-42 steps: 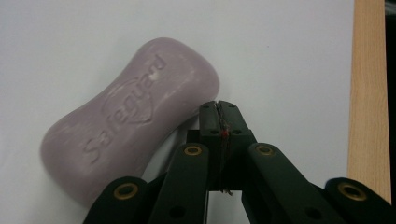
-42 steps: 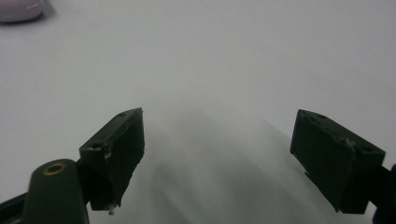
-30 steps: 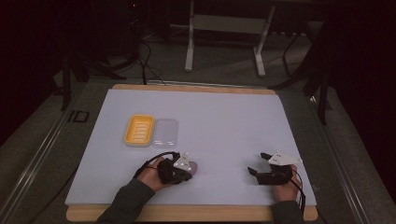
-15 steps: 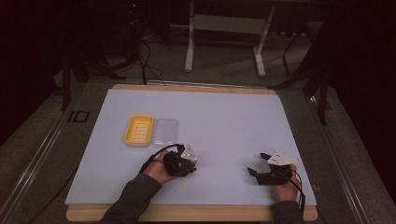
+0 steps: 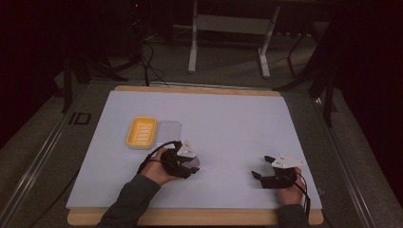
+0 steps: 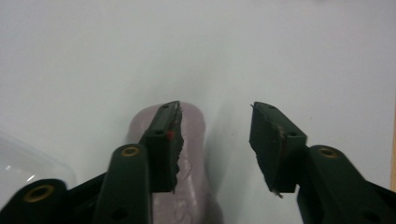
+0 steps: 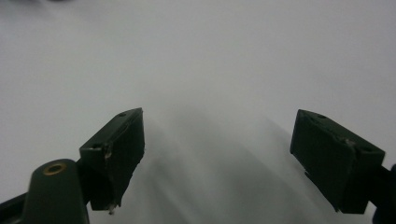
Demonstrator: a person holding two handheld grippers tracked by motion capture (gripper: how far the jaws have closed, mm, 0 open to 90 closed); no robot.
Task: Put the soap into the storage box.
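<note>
A lilac soap-like bar (image 6: 192, 154) lies flat on the white table sheet (image 5: 228, 123). My left gripper (image 6: 215, 109) is open low over it. Its left jaw rests over the bar and its right jaw is over bare sheet. From above, the left gripper (image 5: 190, 165) sits at the front left of centre, with the bar (image 5: 194, 163) peeking out beneath it. My right gripper (image 5: 261, 167) is at the front right, wide open. Between the right gripper (image 7: 217, 123) jaws there is just white sheet.
A yellow ribbed dish (image 5: 141, 132) and a clear lid (image 5: 169, 130) beside it lie just beyond the left hand. The lid's edge (image 6: 28, 161) shows at lower left of the left gripper view. A wooden board edge (image 5: 190, 218) borders the sheet in front.
The left hand and its gripper have shifted a little farther from the person and to the right. The right gripper has hardly moved.
</note>
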